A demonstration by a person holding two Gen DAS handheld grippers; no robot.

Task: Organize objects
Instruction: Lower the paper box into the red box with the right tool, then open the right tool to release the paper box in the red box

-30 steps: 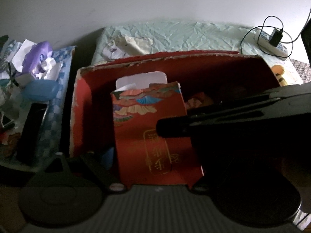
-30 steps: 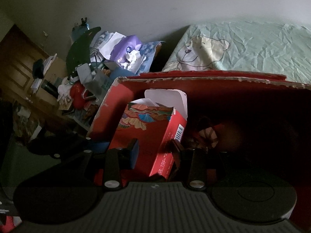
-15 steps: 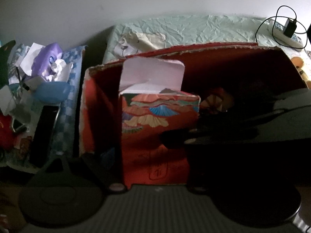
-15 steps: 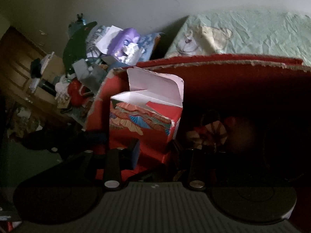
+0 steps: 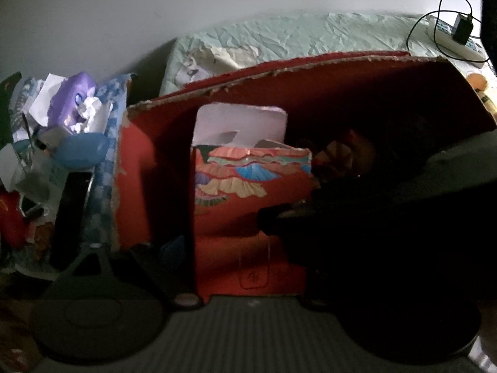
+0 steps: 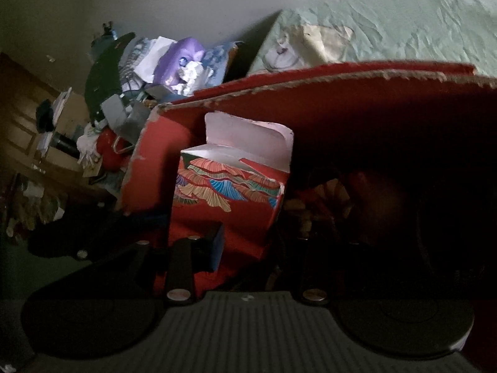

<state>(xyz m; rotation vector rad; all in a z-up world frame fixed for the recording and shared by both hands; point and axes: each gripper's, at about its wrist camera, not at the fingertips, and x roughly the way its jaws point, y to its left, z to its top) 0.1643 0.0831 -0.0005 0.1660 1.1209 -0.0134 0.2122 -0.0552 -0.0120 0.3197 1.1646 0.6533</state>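
Behind everything runs a pale wall and a bed under a crinkled mint-green sheet (image 5: 326,37), with a heap of papers and a purple plush toy (image 5: 70,102) off to the left. Against the bed stands a large red cardboard box with torn edges (image 6: 357,115), and inside it, near its left wall, sits the small red carton printed with coloured fans (image 6: 230,205).

The carton stands upright, its long axis vertical, its opened white flap (image 5: 239,124) raised at the top and leaning toward the back wall of the big box; the fan-printed face looks toward both cameras.

The right tongs (image 6: 245,248) reach in around the carton's lower part, one finger visible at its left edge with a blue pad (image 6: 214,248), the other lost in shadow on the right. They are parted about a carton's width, but whether the pads press on the card I cannot tell. In the left wrist view the left tongs (image 5: 248,286) frame the carton's base; their fingers are dark and blurred, so their spread is unclear too.

The step appears to be settling the carton upright in the box. Doing it well likely means keeping the base flat, squeezing lightly so thin card does not buckle, and nudging it toward the left wall, clear of the dim fan-patterned item (image 6: 329,199) to its right.
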